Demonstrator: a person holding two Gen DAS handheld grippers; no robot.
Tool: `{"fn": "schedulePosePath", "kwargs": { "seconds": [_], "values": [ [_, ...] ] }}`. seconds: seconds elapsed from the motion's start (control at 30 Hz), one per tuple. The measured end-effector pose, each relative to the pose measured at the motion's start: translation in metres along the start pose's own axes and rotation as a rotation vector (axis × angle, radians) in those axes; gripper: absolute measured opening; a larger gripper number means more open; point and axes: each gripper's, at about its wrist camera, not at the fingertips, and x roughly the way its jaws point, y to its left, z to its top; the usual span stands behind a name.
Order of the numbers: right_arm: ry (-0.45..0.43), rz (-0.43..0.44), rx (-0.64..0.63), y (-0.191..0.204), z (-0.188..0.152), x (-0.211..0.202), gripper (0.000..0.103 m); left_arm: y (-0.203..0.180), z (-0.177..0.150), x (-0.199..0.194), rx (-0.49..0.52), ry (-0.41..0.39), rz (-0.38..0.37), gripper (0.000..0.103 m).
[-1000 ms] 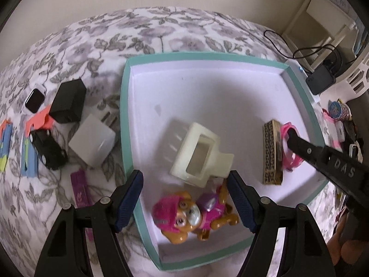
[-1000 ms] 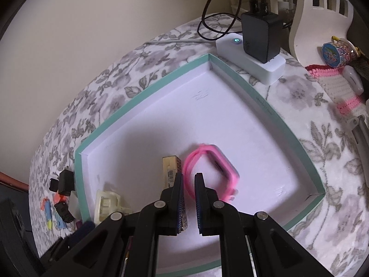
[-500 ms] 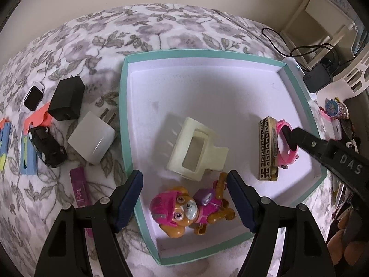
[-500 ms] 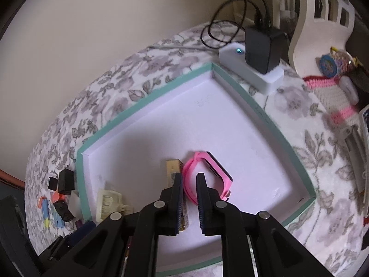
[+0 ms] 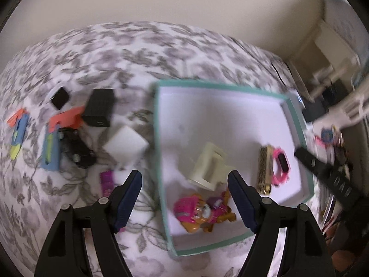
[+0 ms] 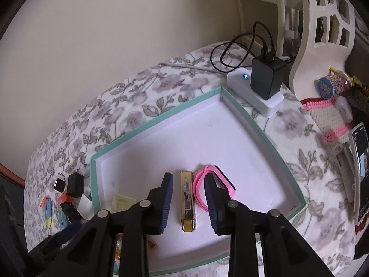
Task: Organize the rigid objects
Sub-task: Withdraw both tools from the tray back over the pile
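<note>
Right gripper [image 6: 188,192], jaws just parted and empty above the pink band [image 6: 213,188] in the teal tray [image 6: 147,124]; left gripper [image 5: 184,185], jaws wide and empty, should next fetch the white plug [image 5: 125,144] from the bed [image 5: 115,50].

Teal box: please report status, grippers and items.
Left gripper open, empty. Right gripper just opening, nothing pinched, above gold bar. Pink band inside teal box. Nothing blocking.

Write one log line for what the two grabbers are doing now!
left gripper: open, empty, above tray edge | right gripper: jaws just opening, nothing held, over gold bar | pink band: in tray
</note>
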Motion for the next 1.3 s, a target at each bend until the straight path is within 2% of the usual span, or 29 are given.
{"fn": "schedulePosePath", "kwargs": {
  "seconds": [0.13, 0.2, 0.23, 0.27, 0.4, 0.47, 0.6, 0.67, 0.97, 1.17, 1.3],
  "values": [
    [0.017, -0.005, -0.004, 0.0, -0.002, 0.006, 0.031, 0.028, 0.007, -0.011, -0.096, -0.034, 0.073, 0.08],
    [0.022, -0.009, -0.01, 0.002, -0.004, 0.009, 0.041, 0.04, 0.01, -0.015, -0.134, -0.059, 0.125, 0.087],
    [0.025, -0.012, -0.017, 0.003, -0.005, 0.01, 0.054, 0.045, 0.01, -0.016, -0.148, -0.071, 0.15, 0.097],
    [0.026, -0.012, -0.025, 0.005, -0.005, 0.012, 0.065, 0.05, 0.011, -0.019, -0.159, -0.086, 0.174, 0.099],
    [0.024, 0.0, -0.063, 0.015, -0.009, 0.014, 0.073, 0.068, 0.013, -0.029, -0.19, -0.129, 0.224, 0.099],
    [0.015, -0.011, -0.096, 0.021, -0.011, 0.015, 0.084, 0.073, 0.014, -0.031, -0.2, -0.139, 0.23, 0.099],
    [0.01, -0.011, -0.146, 0.032, -0.015, 0.016, 0.088, 0.078, 0.014, -0.032, -0.203, -0.141, 0.243, 0.099],
    [0.008, -0.016, -0.157, 0.035, -0.016, 0.016, 0.102, 0.079, 0.015, -0.032, -0.205, -0.138, 0.245, 0.099],
    [0.013, -0.012, -0.187, 0.045, -0.02, 0.017, 0.103, 0.109, 0.012, -0.032, -0.248, -0.091, 0.257, 0.099],
    [0.046, 0.085, -0.249, 0.074, -0.03, 0.016, 0.103, 0.14, 0.005, -0.046, -0.305, -0.081, 0.28, 0.099],
    [0.071, 0.108, -0.322, 0.099, -0.044, 0.018, 0.103, 0.157, -0.005, -0.05, -0.359, -0.057, 0.289, 0.099]
  ]
}}
